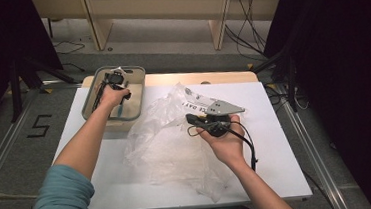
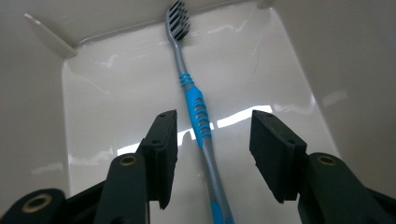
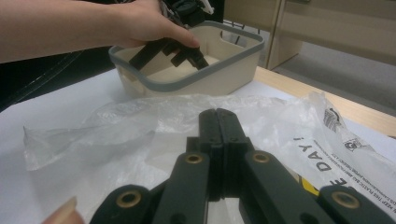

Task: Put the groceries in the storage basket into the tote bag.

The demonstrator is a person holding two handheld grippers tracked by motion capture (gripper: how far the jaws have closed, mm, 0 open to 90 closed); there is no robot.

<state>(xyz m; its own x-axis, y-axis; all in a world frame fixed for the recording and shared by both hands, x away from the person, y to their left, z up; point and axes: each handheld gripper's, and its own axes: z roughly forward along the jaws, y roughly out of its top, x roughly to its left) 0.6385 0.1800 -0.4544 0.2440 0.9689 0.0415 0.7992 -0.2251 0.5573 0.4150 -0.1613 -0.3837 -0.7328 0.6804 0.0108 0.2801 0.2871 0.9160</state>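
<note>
My left tool (image 2: 208,154), jaws half-open, straddles the toothbrush (image 2: 195,112) in the bin (image 2: 93,88); next I close on the handle.

The left tongs (image 1: 114,85) reach down into a beige plastic bin with a grey rim (image 1: 136,71) — the right tongs (image 1: 194,119) rest over a crumpled clear plastic bag (image 1: 161,146) on the white surface (image 1: 277,142), well apart from the bin.

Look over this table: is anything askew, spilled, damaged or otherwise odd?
Nothing is spilled or broken. The clear plastic bag lies crumpled across the table's middle, and a toothbrush lies alone in the tub, slightly slanted.
</note>
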